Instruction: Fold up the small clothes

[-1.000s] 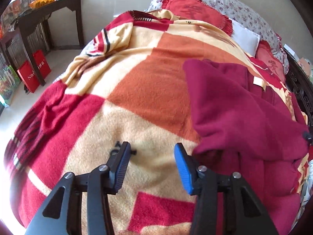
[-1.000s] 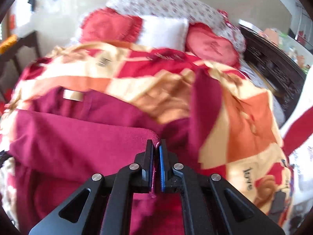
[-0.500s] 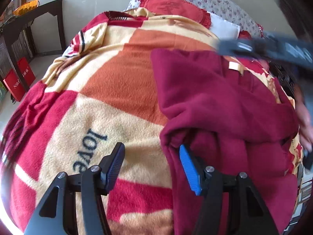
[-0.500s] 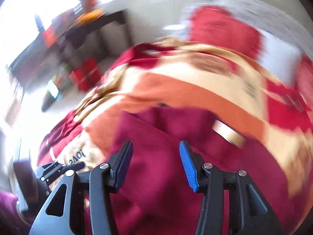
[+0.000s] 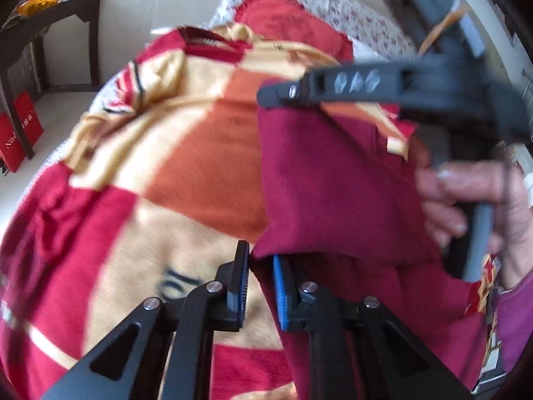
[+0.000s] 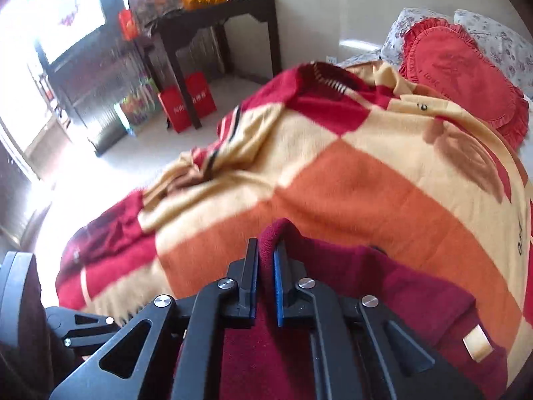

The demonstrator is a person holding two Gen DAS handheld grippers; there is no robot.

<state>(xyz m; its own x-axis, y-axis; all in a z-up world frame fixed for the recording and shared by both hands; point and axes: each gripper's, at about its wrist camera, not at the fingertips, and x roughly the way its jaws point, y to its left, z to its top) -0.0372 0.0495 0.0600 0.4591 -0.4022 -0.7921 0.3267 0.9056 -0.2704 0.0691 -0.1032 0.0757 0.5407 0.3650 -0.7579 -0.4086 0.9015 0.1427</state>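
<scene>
Dark red knitted garment [image 5: 336,180] lying on the checked orange, cream and red fleece blanket [image 5: 186,153] of the bed, its near corner pinched by the left hand-held gripper [image 5: 258,286], whose jaws have just closed, and its far corner pinched by the right hand-held gripper [image 6: 265,283], so the held edge runs between them.

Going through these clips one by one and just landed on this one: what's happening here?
A person is folding a dark maroon knit garment on a bed covered by a red, orange and cream checked fleece blanket. Each hand holds a set of tongs. The left tongs have just closed on the garment's near folded edge. The right tongs have also just closed, pinching a fold of the same garment, with the person's hand on the handle. The fold is under way, not finished.
</scene>
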